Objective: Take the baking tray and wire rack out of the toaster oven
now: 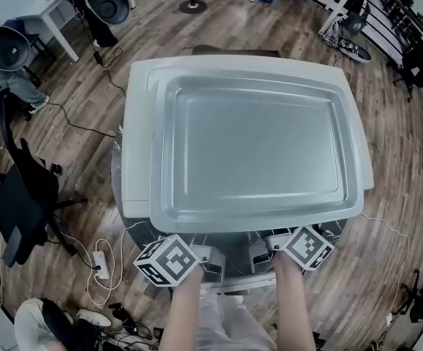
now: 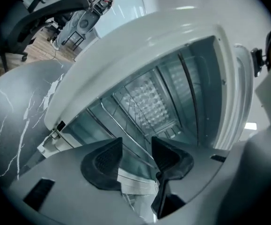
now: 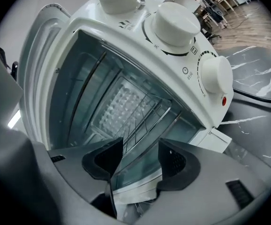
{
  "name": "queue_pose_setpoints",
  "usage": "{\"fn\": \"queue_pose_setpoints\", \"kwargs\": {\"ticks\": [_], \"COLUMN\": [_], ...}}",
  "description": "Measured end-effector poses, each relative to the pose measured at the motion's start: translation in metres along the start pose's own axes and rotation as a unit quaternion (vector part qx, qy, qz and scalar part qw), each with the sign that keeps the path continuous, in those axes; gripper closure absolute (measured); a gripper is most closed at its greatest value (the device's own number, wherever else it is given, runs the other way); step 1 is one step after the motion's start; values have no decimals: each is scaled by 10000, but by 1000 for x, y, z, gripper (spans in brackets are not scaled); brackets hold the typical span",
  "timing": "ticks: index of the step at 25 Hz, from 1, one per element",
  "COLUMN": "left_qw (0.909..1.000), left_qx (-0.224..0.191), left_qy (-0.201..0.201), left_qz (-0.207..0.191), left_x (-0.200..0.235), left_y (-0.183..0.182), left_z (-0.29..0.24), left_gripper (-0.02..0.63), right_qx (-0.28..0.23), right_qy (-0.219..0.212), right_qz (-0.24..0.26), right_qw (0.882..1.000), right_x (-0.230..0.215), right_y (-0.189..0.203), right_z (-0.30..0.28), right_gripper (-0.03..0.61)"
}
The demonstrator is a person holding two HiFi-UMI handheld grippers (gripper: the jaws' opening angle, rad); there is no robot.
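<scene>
Black ribbed pads (image 2: 102,161) of the left gripper (image 2: 135,146) stand wide apart and nothing is pressed between them. In the gap only the lowered glass door (image 2: 128,161) of the toaster oven (image 2: 140,36) is seen. The right gripper (image 3: 140,151) is in the same state: its jaws are wide, they hold nothing, and the same door lies in front of them. In the head view both grippers are side by side at the front of the oven, each with a marker cube (image 1: 166,260) on top. The person's two forearms (image 1: 189,309) come up from the lower edge.

Behind the door the oven cavity is open. The wire rack (image 3: 144,118) sits inside it, apart from both grippers. Further back is the rear wall (image 3: 116,107) with its embossed dots. On the control panel at the oven's right side are three white knobs (image 3: 177,22) and a small red lamp (image 3: 224,101).

The baking tray (image 1: 255,145), silver grey, lies flat on the roof of the white oven and covers almost all of it. The oven stands on a dark table (image 3: 261,74) with white marble veins. A black cable (image 3: 261,96) runs over the table beside the oven. Beyond the table is a wooden floor (image 1: 394,247), with a black office chair (image 1: 21,210) at the left.
</scene>
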State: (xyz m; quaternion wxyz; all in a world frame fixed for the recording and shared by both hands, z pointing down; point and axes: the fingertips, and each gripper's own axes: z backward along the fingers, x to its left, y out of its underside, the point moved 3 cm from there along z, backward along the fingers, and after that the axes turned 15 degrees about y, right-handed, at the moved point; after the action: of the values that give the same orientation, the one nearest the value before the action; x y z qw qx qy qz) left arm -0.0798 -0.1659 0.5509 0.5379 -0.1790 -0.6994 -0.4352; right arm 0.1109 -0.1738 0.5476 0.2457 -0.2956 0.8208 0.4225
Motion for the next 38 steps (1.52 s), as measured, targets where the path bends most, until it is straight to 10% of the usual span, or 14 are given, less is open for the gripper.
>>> {"fn": "queue_pose_setpoints", "kwargs": {"ticks": [38], "left_qw": [9969], "left_qx": [-329], "left_qy": [-659], "left_qz": [283], "left_x": [20], "left_y": [-9], "left_z": [7], "left_gripper": [567], "right_qx": [23], "right_qy": [43], "right_qz": [-180], "right_qw": [9998], "right_x": [-21], "right_y": [-18], "right_z": [-12], "right_gripper": [514]}}
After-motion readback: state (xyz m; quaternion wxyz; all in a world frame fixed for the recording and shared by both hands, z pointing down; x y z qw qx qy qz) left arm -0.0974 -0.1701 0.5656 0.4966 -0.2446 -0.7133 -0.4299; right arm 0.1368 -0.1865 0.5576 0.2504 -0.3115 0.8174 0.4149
